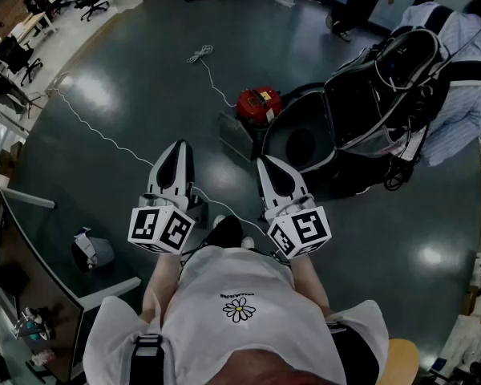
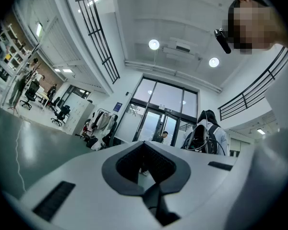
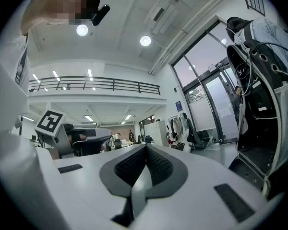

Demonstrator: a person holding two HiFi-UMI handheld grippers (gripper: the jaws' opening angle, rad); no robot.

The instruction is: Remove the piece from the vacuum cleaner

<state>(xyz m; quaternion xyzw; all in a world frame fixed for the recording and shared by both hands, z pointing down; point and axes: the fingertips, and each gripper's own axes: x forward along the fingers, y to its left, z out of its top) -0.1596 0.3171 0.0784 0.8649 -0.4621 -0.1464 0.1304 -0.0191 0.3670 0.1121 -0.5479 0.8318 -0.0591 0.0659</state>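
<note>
The vacuum cleaner [image 1: 259,104] is a small red canister on the dark floor ahead of me, with a white cord [image 1: 202,56] trailing away from it. My left gripper [image 1: 176,149] and my right gripper [image 1: 267,164] are held side by side in front of my chest, well short of the vacuum. Both point forward, with jaws shut and nothing between them. In the left gripper view the left gripper [image 2: 145,143] points level across the hall. The right gripper [image 3: 146,147] does the same in its own view. The vacuum appears in neither gripper view.
A grey box [image 1: 239,135] and a large open black case [image 1: 305,139] lie beside the vacuum. A person [image 1: 465,95] with a black backpack rig [image 1: 385,87] stands at the right. A second white cable [image 1: 96,131] crosses the floor at the left. A desk edge [image 1: 32,255] is near my left.
</note>
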